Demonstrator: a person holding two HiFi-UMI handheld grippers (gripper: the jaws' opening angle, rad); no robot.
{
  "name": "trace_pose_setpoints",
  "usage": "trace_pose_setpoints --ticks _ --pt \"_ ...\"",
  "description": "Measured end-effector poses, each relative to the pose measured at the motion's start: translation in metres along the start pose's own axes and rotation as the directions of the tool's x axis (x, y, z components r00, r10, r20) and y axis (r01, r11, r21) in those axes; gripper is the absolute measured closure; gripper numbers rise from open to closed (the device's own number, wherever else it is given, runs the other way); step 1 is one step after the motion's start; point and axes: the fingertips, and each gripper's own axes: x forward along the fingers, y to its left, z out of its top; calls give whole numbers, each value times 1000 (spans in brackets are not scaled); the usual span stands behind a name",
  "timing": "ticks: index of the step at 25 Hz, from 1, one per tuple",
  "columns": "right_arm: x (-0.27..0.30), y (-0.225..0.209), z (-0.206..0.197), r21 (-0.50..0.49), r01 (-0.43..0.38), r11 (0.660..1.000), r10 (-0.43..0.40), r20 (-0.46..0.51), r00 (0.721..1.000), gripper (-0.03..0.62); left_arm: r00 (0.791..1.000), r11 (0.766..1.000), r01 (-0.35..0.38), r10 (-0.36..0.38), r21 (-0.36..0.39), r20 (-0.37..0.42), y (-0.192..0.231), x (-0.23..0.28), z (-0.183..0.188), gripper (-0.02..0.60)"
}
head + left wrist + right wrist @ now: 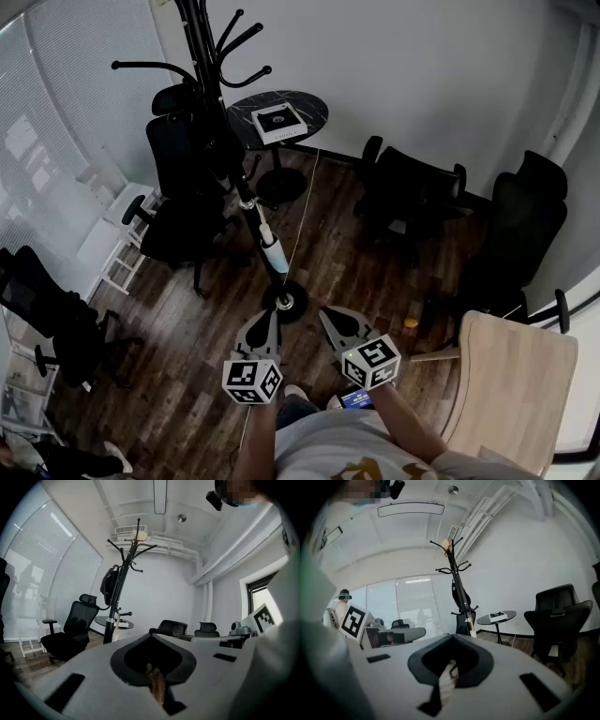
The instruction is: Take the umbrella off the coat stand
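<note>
While left hand-held gripper and right hand-held gripper sit clenched, empty, umbrella hangs ahead on coat stand. Approach step, apparently; next: unclench, reach.

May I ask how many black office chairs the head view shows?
4 office chairs: one beside the coat stand, one far left, one mid-right, one far right; others may be hidden.

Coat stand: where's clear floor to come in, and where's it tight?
Free: bare floor right of the coat stand, up to the black armchairs, and the strip in front of its base. Tight: office chair crowding the pole's left, round table behind.
</note>
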Motion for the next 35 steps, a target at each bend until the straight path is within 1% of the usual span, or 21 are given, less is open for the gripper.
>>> trace_pose_setpoints --ticks 10,15,19,25,29,35 --pt "-1 0 4 -22 -6 1000 6 8 1000 582 1000 1000 -8 8 -1 -12 -1 4 -3 561" --pt "-3 -1 2 -6 -16 1000 16 1 1000 582 1000 1000 -9 9 -1 -30 -6 7 -6 561" --pt "-7 -9 2 -10 -6 1000 6 -1 1000 582 999 1000 -15 16 11 -36 -10 6 -5 561" --pt "-2 -17 4 22 -3 1000 3 10 1000 582 997 998 -60 60 1 -55 6 5 -6 561" --pt "11 -22 0 33 -2 999 2 4 1000 582 995 997 -72 71 -11 -64 15 9 -13 561" --pt "36 -35 -5 27 -5 1000 5 -17 1000 582 996 997 -76 74 -32 -58 38 33 -16 561"
